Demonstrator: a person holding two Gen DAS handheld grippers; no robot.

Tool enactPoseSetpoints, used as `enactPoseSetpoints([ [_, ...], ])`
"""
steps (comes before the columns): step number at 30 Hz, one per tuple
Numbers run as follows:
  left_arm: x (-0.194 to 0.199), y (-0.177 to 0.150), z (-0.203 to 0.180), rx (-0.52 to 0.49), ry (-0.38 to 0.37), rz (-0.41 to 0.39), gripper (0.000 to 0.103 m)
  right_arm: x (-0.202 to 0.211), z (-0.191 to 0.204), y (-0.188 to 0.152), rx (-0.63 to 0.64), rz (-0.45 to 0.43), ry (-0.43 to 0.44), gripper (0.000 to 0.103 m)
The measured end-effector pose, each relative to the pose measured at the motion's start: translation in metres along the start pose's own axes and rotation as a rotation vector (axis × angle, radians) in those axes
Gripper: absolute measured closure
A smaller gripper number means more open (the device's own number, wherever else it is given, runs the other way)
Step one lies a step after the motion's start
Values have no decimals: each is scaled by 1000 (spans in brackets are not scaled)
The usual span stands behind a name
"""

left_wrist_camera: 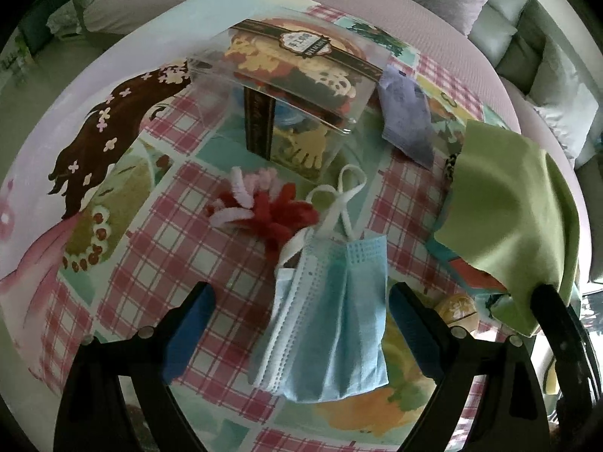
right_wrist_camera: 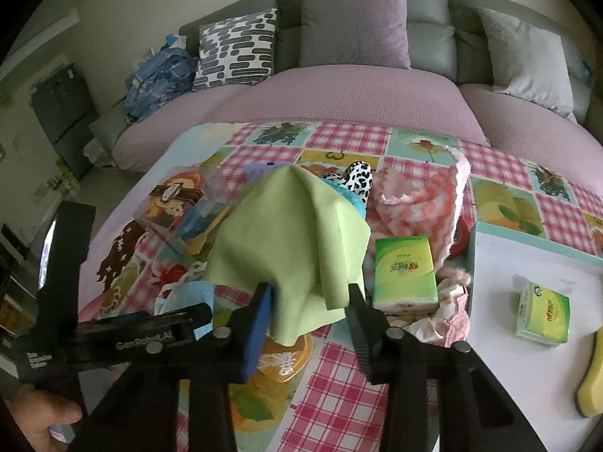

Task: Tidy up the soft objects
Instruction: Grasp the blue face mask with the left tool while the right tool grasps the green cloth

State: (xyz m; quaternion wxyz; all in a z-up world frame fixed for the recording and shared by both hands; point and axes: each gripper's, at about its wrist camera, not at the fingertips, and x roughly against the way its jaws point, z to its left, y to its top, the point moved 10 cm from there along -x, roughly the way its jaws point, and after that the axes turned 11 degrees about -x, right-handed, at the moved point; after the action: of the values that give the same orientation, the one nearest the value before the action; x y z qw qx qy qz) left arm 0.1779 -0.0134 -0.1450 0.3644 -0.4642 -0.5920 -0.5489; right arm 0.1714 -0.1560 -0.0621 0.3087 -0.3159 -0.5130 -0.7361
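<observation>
Left hand-held gripper [left_wrist_camera: 297,335] released, straddling mask [left_wrist_camera: 331,324]; mask's long axis ran between jaws. Right hand-held gripper [right_wrist_camera: 309,301] apparently released, green cloth [right_wrist_camera: 290,248] draped between jaws.

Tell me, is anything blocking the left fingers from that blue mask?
Nothing visible. The mask lies on the cloth right between the open left fingers, with only the pipe cleaners beyond it.
</observation>
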Motion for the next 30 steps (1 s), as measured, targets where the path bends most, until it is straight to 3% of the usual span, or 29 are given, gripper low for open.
enactPoseSetpoints([
  [5,-1,1,-6,-4,-21,-12,15,4,4,0,14,-5,14,81],
  [10,3,3,-5,-11,-28,-24,39,9,4,2,17,-23,18,94],
  [14,4,5,-9,-6,-62,-32,63,11,2,4,4,-29,26,96],
  [15,4,6,-10,9,-81,-35,73,12,2,4,3,-33,26,96],
  [18,5,4,-5,48,-128,-38,84,13,2,5,-1,-38,32,97],
  [30,13,7,-4,44,-129,-63,90,22,3,10,-1,-68,45,98],
])
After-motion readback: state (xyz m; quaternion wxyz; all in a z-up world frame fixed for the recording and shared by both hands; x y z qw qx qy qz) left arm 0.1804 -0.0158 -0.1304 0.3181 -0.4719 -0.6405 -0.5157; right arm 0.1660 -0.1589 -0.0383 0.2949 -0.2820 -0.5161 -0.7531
